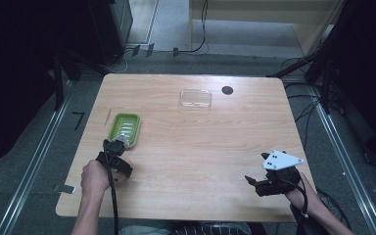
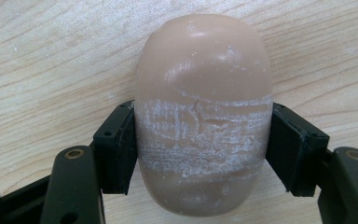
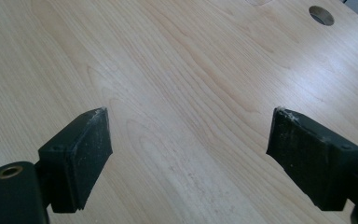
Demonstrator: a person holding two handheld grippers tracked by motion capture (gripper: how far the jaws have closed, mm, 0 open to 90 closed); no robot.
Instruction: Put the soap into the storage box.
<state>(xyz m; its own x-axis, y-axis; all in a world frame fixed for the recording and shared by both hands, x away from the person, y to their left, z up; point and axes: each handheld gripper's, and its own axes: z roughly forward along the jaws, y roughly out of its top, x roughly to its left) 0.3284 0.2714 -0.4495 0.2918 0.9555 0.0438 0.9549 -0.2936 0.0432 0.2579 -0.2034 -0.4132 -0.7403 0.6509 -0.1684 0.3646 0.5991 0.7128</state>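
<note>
A pale pinkish-beige bar of soap with white scuff bands lies on the wooden table. My left gripper is shut on it, with a black pad pressing each of its long sides. From above, the left gripper sits just at the near end of a green soap dish, and the soap shows as a pale spot at its tips. Near the table's front right corner my right gripper stands open. In its own view the right gripper has only bare wood between its jaws.
A clear plastic lid or box lies at the back middle of the table, with a round cable hole just right of it. The same hole appears far off in the right gripper view. Cables run over the floor behind.
</note>
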